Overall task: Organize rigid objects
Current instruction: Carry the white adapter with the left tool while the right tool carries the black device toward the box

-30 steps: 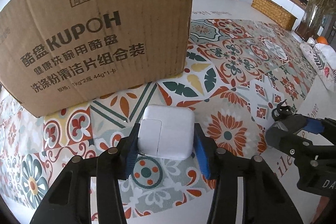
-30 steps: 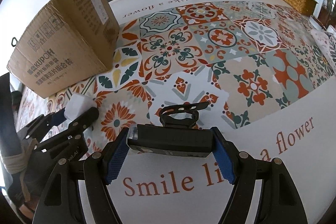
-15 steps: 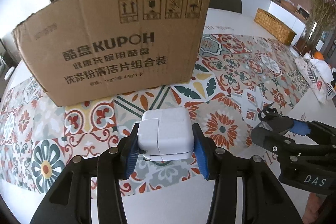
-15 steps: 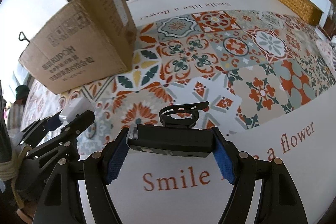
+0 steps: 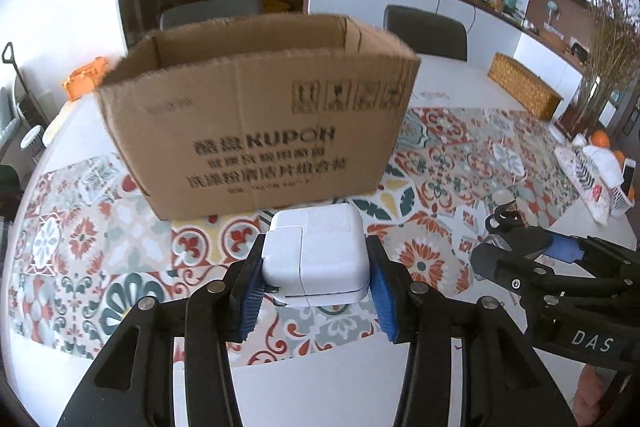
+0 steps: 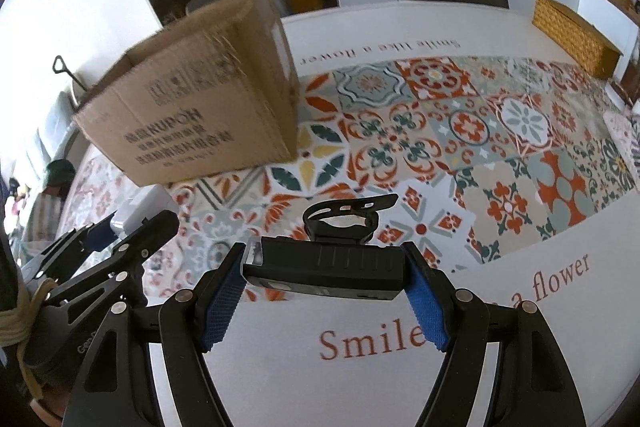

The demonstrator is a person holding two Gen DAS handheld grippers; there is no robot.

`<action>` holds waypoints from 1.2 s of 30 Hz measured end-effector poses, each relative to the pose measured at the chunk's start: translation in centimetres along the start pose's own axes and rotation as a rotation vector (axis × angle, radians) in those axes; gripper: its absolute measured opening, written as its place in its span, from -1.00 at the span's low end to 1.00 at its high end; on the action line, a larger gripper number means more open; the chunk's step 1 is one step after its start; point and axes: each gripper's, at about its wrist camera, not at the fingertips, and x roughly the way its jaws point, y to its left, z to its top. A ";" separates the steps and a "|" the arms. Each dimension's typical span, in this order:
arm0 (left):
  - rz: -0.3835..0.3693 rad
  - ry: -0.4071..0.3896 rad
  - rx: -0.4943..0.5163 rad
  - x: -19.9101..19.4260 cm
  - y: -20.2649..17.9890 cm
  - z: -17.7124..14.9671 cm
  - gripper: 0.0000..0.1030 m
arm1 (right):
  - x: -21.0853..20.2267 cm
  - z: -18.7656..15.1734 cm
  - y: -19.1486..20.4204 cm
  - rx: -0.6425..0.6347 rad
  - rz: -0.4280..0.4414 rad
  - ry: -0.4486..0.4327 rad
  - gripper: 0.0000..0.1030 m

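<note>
Tiled-pattern cloth covers the counter (image 6: 400, 379). Your left gripper (image 5: 316, 287) jaws clamp the white charger (image 5: 316, 259); your right gripper (image 6: 324, 291) jaws clamp the black light (image 6: 324, 267), both clear of the cloth. Risk: either could clip the near wall of the open cardboard box (image 5: 256, 131) ahead and twist loose. Wicker basket (image 6: 576, 35) far right, out of the way.

Left gripper (image 5: 316, 283) clamped a white power adapter (image 5: 318, 259) above patterned tablecloth (image 5: 460, 167), near open cardboard box (image 5: 256, 131).
</note>
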 end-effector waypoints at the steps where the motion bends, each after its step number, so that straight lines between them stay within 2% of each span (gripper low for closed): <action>1: 0.000 -0.009 -0.004 -0.6 0.2 0.2 -0.10 | -0.4 0.2 0.3 -0.005 0.003 -0.009 0.45; 17: 0.048 -0.126 -0.049 -7.8 2.8 2.7 -0.10 | -6.1 2.5 4.6 -0.075 0.071 -0.134 0.45; 36: 0.072 -0.227 -0.079 -11.7 5.5 7.0 -0.10 | -10.3 6.8 8.7 -0.139 0.136 -0.266 0.45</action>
